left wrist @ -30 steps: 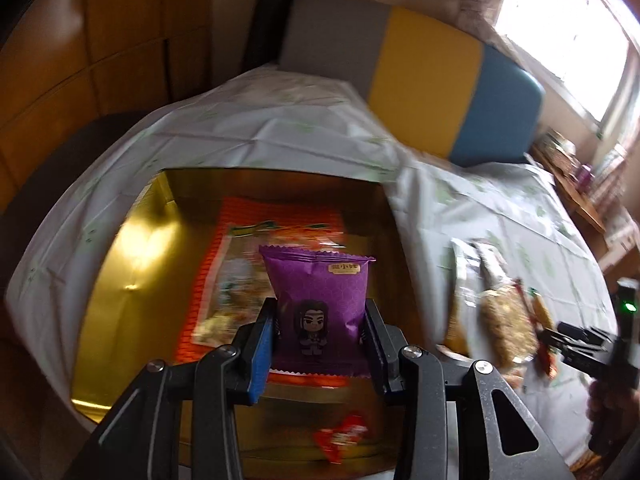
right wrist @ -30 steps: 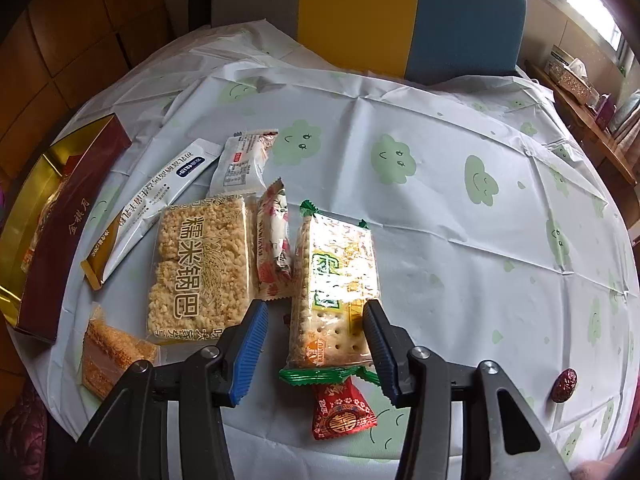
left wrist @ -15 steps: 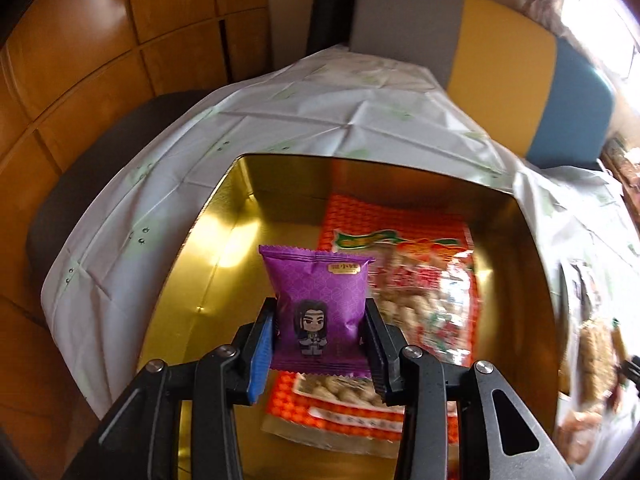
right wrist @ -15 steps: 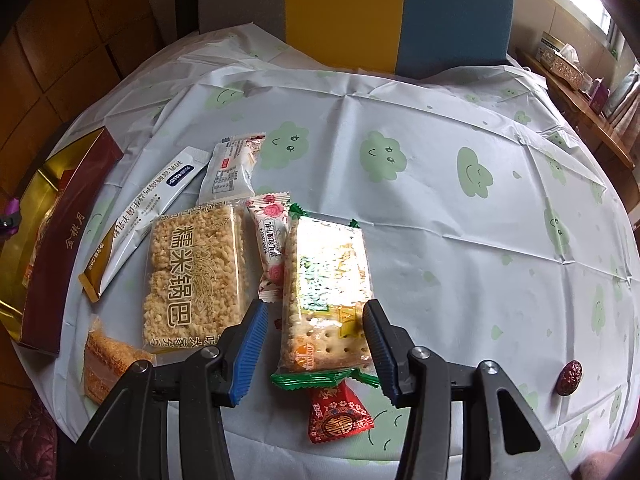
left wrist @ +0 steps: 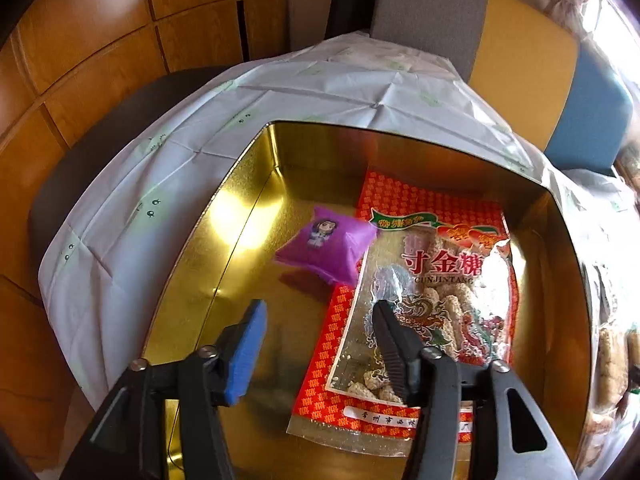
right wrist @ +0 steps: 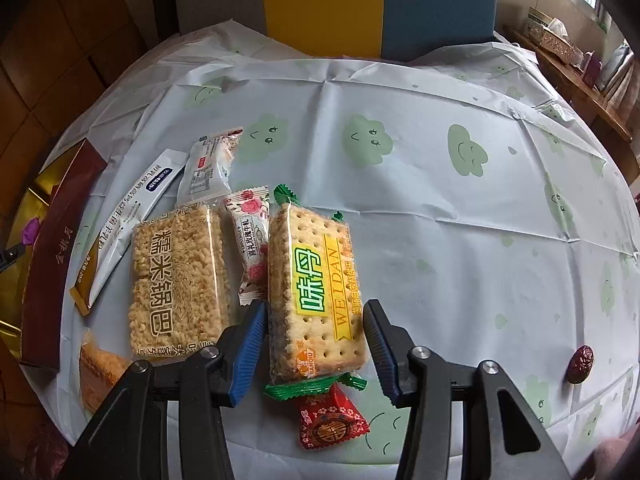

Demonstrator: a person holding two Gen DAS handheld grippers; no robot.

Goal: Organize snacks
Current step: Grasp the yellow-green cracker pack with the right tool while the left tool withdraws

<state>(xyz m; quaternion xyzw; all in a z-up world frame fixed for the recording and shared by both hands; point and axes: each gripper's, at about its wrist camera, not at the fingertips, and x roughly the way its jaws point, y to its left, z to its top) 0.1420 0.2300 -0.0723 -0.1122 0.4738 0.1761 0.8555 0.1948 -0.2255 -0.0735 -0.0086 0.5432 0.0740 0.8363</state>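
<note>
Left gripper (left wrist: 316, 336), jaws just opened and empty, has dropped the small purple foil snack packet (left wrist: 326, 246), apparently still falling, into the gold tin box (left wrist: 224, 276) at twelve o'clock; the right gripper (right wrist: 314, 346) straddles the green-trimmed clear cracker pack (right wrist: 316, 292), its pads seemingly not pressing.

The left wrist view looks steeply down between its gripper (left wrist: 316, 332) fingers, close above the gold tin (left wrist: 256, 152). The right wrist view looks steeply down, near the snacks on the surface (right wrist: 460, 240). Both share the tin (right wrist: 24, 200), the surface edge (left wrist: 120, 208) and the striped chair (left wrist: 520, 56) (right wrist: 360, 4).
</note>
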